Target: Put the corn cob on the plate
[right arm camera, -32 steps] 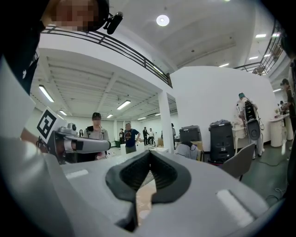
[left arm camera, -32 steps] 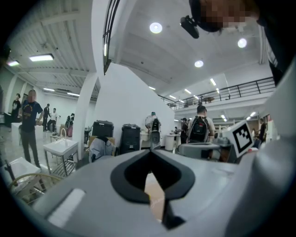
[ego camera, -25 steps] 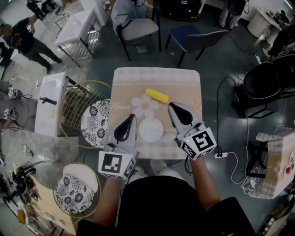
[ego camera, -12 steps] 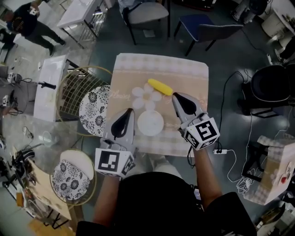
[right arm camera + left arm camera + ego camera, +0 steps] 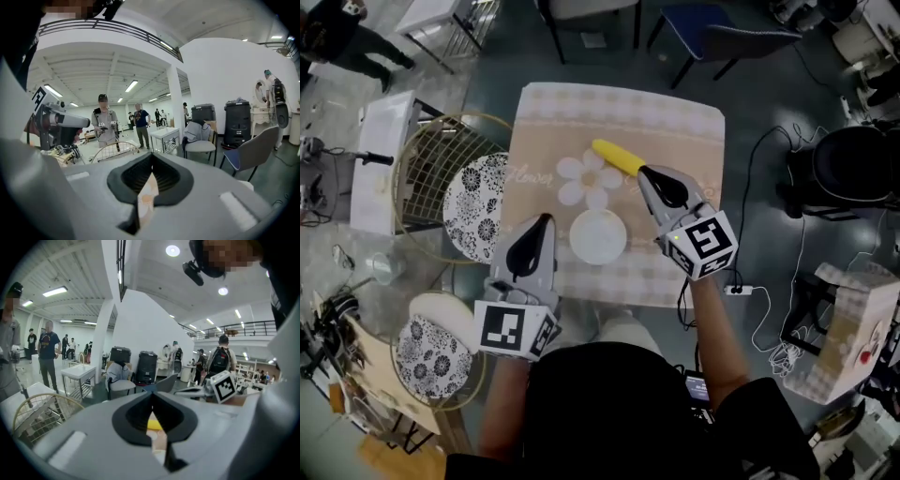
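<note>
The yellow corn cob (image 5: 617,157) lies slantwise on the far half of the beige-clothed table (image 5: 675,122), beside a printed flower. An empty white plate (image 5: 598,235) sits nearer the front edge. My right gripper (image 5: 645,173) is shut and empty, its tips just at the cob's near right end. My left gripper (image 5: 542,221) is also shut and empty, hovering left of the plate. In the left gripper view a strip of the corn cob (image 5: 154,425) shows through the gap under the closed left gripper (image 5: 152,395). In the right gripper view the right gripper (image 5: 152,168) is closed over the tablecloth.
Two round wire-framed stools with patterned cushions (image 5: 475,206) (image 5: 431,361) stand left of the table, beside a white side table (image 5: 380,173). Chairs (image 5: 722,42) stand beyond the far edge. A power strip and cables (image 5: 741,289) lie on the floor at right.
Both grippers have come down toward the table. The right one moved forward until its tips reached the corn's near end; the left one sank beside the plate.
</note>
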Demonstrator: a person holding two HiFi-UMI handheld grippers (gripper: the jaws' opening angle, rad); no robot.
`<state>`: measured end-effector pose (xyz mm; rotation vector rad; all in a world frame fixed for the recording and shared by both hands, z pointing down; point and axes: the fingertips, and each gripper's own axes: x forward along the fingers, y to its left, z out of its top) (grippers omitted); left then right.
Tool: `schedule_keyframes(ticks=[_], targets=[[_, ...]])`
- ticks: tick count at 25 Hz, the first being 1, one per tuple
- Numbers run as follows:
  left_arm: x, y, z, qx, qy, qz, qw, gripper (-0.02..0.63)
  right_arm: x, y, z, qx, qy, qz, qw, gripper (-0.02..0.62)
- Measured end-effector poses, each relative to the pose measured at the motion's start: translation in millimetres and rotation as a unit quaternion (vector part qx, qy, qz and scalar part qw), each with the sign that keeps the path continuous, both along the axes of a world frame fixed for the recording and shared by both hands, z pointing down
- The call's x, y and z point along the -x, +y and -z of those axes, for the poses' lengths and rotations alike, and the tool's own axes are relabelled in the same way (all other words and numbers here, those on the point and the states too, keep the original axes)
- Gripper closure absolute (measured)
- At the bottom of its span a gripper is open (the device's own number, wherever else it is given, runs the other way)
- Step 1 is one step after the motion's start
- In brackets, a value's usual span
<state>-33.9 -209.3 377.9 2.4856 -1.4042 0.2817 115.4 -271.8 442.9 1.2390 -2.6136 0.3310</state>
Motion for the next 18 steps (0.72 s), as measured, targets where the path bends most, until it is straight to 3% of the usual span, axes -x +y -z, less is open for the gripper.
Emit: schedule_keyframes(ticks=[8, 11, 18], targets=[[24, 2, -28, 0.030, -0.011, 0.009, 0.9995, 0.600, 12, -33, -67, 0.038, 0.077, 0.040, 0.995, 0.569], [32, 6, -37, 0.040, -0.020, 0.009, 0.9989, 0.600, 17, -45, -106, 0.058, 0.112, 0.053, 0.991, 0.481], [37, 7, -45, 0.054, -0.018, 0.011, 0.9983, 0.600, 15, -67, -181, 0.113, 0.141, 0.075, 0.981, 0.414]])
